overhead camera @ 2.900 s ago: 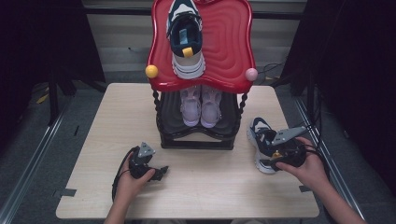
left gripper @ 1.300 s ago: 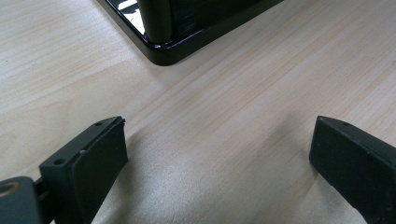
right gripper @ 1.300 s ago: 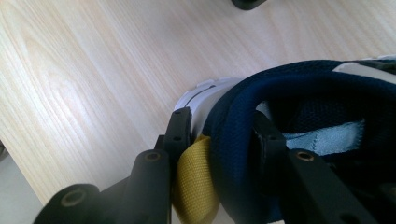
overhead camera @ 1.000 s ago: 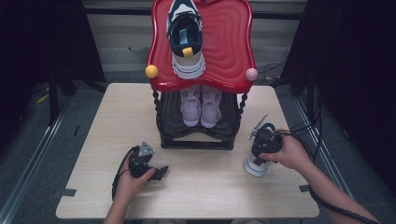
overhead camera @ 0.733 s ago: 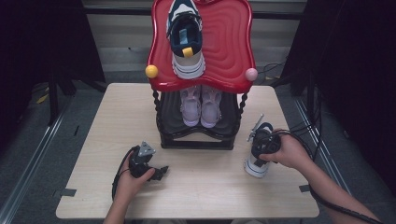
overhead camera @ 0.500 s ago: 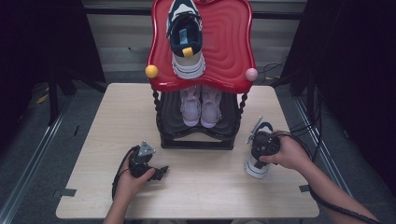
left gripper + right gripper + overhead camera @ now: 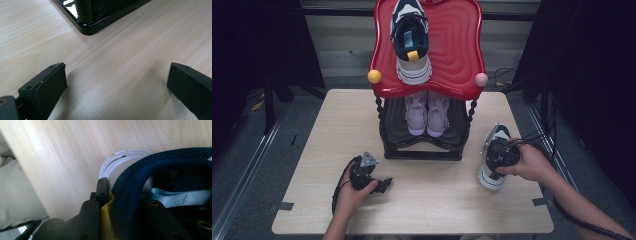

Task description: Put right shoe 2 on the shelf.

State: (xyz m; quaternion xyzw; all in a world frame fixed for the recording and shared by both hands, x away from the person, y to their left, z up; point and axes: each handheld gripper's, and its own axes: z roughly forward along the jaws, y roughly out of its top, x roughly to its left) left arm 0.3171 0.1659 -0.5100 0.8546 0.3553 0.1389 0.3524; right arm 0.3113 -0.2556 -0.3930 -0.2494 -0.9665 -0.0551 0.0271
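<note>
A navy and white sneaker (image 7: 490, 176) lies on the table at the right, toe toward the person. My right gripper (image 7: 500, 154) sits over its heel opening. Seen from the right gripper view, one jaw is outside the heel by the yellow pull tab (image 7: 106, 220) and the other is inside the shoe. The padded navy collar (image 7: 130, 182) is pinched between them, and the jaws have just been closing on it. My left gripper (image 7: 383, 184) rests on the table at the front left. It is open (image 7: 117, 82) over bare wood, with nothing between its fingers.
A two-tier shoe rack stands at the back centre, with a red wavy top shelf (image 7: 452, 55) and a black base (image 7: 422, 150). A matching navy sneaker (image 7: 412, 40) lies on top and a pink pair (image 7: 427, 112) below. The base corner (image 7: 87, 25) is ahead of the left gripper.
The right gripper has come from the sneaker's right side to sit over its heel opening. The sneaker now lies toe toward the person. The left hand has kept still.
</note>
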